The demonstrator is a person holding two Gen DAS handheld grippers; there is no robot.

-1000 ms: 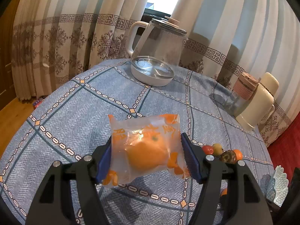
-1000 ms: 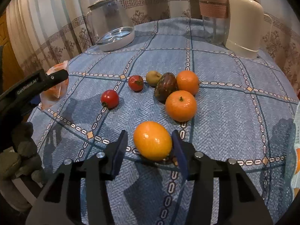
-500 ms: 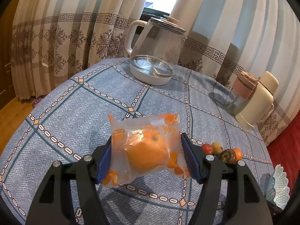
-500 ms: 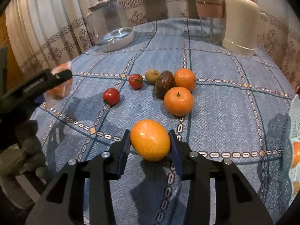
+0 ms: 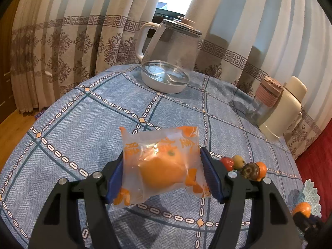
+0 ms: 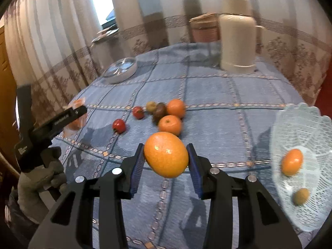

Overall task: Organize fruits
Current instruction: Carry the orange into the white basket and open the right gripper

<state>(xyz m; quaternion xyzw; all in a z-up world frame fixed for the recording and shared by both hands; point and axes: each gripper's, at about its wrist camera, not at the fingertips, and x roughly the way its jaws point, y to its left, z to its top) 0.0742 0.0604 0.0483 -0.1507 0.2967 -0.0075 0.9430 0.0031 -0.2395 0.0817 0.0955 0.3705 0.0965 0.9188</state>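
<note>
My right gripper (image 6: 166, 159) is shut on a large orange (image 6: 166, 154) and holds it above the tablecloth. To its right stands a white lacy fruit bowl (image 6: 307, 124) with a small orange (image 6: 291, 161) and a greenish fruit (image 6: 300, 196) inside. My left gripper (image 5: 161, 173) is shut on a bagged orange (image 5: 160, 167) in a clear printed wrapper, held over the cloth. Loose on the table lie two oranges (image 6: 170, 124), two red tomatoes (image 6: 119, 125), a dark fruit (image 6: 159, 111) and a green one (image 6: 151, 105).
A glass kettle (image 5: 168, 62) stands at the far side of the round table (image 5: 83, 124). A cream thermos (image 6: 237, 41) and a pink-lidded jar (image 5: 267, 95) stand at the far right. Curtains hang behind. A gloved hand (image 6: 39, 178) holds the left gripper.
The right gripper closed on the large orange, lifted it off the cloth and swung right, bringing the bowl into view. The left gripper with its bagged orange stayed still.
</note>
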